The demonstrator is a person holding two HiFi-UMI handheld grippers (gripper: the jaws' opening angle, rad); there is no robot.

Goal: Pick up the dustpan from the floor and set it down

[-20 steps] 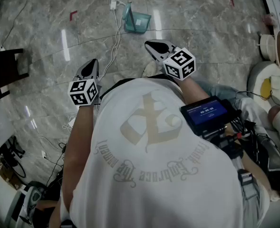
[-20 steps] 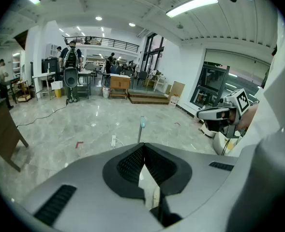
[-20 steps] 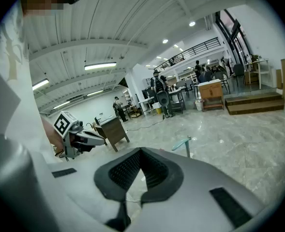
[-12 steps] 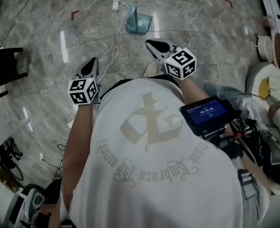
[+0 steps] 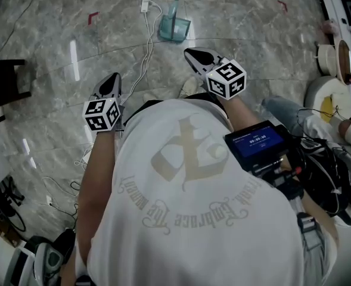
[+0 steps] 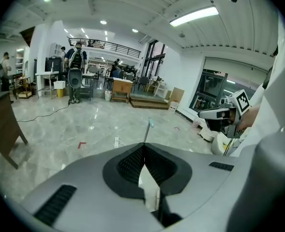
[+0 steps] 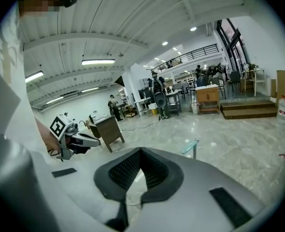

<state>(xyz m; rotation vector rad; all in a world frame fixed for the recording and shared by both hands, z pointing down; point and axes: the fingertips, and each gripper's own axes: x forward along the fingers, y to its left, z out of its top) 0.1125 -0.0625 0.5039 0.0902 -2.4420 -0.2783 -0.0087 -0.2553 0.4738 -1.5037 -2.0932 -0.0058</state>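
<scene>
The teal dustpan [image 5: 174, 24] stands on the marble floor ahead of me with its handle upright; only that handle shows in the left gripper view [image 6: 147, 131] and the right gripper view [image 7: 192, 149]. My left gripper [image 5: 114, 78] is held in the air near my body, well short of the dustpan and to its left; its jaws [image 6: 143, 149] are shut and empty. My right gripper [image 5: 189, 54] hovers closer to the dustpan, just below and right of it, also shut [image 7: 140, 151] on nothing.
A white power strip [image 5: 145, 3] lies left of the dustpan, its cable [image 5: 142, 58] running toward me between the grippers. A dark table [image 5: 5, 79] stands at the left. Red tape marks [image 5: 92, 18] are on the floor. A seated person and gear [image 5: 336, 100] are at the right.
The head view has shifted slightly, so the dustpan sits a little higher in the picture. Both grippers keep their places and stay shut.
</scene>
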